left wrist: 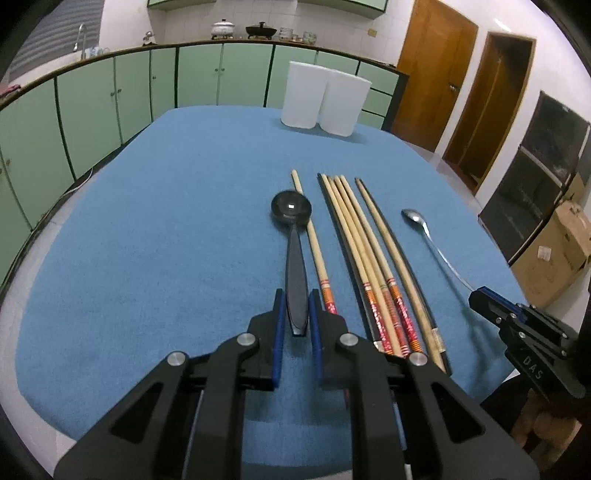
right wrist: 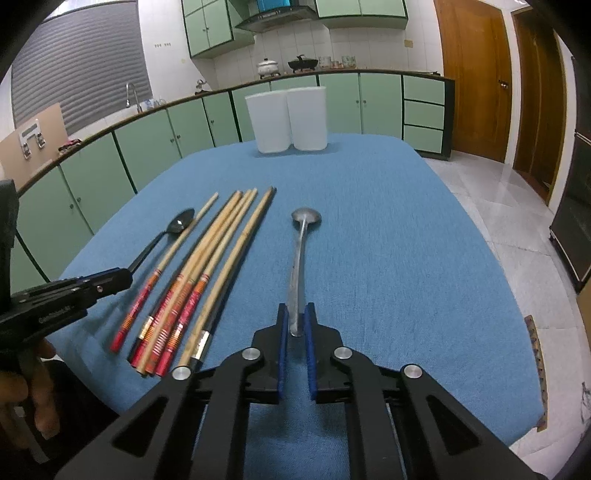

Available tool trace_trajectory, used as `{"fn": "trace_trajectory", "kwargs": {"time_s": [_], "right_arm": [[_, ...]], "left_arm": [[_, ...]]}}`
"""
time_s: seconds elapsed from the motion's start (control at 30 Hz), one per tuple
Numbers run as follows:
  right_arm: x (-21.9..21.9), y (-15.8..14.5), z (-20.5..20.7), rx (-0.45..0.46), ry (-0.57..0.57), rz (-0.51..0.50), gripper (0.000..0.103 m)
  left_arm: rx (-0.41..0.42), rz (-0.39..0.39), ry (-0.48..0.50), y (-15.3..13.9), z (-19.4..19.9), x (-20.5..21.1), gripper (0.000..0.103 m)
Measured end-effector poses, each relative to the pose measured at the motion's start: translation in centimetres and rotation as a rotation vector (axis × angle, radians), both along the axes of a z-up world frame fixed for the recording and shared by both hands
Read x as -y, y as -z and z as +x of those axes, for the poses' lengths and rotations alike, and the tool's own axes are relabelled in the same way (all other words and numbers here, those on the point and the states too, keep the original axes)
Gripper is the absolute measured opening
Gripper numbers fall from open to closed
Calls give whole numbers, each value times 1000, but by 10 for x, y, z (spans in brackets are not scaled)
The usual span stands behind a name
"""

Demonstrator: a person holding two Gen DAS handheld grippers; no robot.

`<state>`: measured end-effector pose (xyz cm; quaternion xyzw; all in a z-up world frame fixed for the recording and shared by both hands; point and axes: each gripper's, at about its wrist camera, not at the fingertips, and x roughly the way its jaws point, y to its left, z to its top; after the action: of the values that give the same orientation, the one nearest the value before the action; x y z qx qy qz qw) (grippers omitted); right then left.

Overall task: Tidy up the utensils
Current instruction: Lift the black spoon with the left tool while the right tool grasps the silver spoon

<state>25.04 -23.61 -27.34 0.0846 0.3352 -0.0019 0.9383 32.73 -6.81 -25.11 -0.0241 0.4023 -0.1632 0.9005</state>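
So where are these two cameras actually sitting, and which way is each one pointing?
Left wrist view: rides on the left gripper, looking forward and down along its fingers, shut on the black spoon; the right gripper shows at the right edge.
Right wrist view: rides on the right gripper, aimed likewise, shut on the metal spoon; the left gripper and a hand show at the left.
Shared: the chopsticks, the blue cloth, two white containers, the green cabinets.

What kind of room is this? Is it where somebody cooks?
Most likely a home kitchen. Green cabinets run under a long counter, a sink tap stands at one end, and pots sit beneath a range hood.
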Motion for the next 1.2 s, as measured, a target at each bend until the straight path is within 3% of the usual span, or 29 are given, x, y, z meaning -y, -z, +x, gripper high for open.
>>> {"fn": "trace_trajectory", "kwargs": {"time_s": [0.33, 0.7, 0.77, 0.87, 0.9, 1.2], "right_arm": [[3, -54, 3, 93, -18, -24, 9], [18, -100, 53, 8, -114, -25, 7], [20, -107, 62, -5, -132, -22, 1], [20, -117, 75, -17, -152, -38, 1], [20, -119, 77, -18, -159, -40, 1], [20, -127, 74, 9, -171, -34, 1]], "left_arm": [[63, -26, -6, -46, 1, -10, 12], [84, -31, 53, -84, 46, -12, 11], [94, -21, 67, -92, 55, -10, 11], [105, -32, 81, -102, 63, -9, 8], [109, -32, 85, -104, 65, -8, 4], [127, -62, 93, -115, 76, -7, 1]]}}
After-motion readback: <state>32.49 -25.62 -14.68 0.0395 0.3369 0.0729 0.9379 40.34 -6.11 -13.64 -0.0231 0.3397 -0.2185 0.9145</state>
